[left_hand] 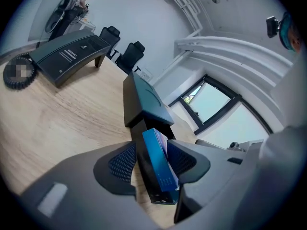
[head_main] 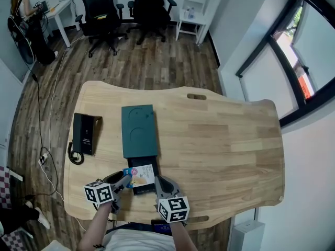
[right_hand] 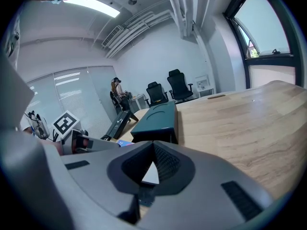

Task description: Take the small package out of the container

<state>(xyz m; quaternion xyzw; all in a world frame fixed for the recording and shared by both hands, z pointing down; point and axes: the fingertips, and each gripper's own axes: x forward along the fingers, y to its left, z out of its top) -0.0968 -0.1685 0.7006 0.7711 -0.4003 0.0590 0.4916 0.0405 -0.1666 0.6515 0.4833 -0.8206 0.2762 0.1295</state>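
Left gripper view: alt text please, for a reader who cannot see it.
The left tongs stand open around a small blue package, upright on its edge in the black tray slid out of a dark green container on a wooden table.

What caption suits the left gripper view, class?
Open left gripper straddles the blue package in the black tray of a container on a table.

My left gripper (left_hand: 152,163) is grey, its pads (left_hand: 123,161) black and dotted. The small flat package (head_main: 141,174) is white with a bright blue edge. The rectangular box container (head_main: 138,129) is dark teal, the desk telephone (head_main: 86,133) black, and the wooden table (head_main: 225,140) pale and grained.
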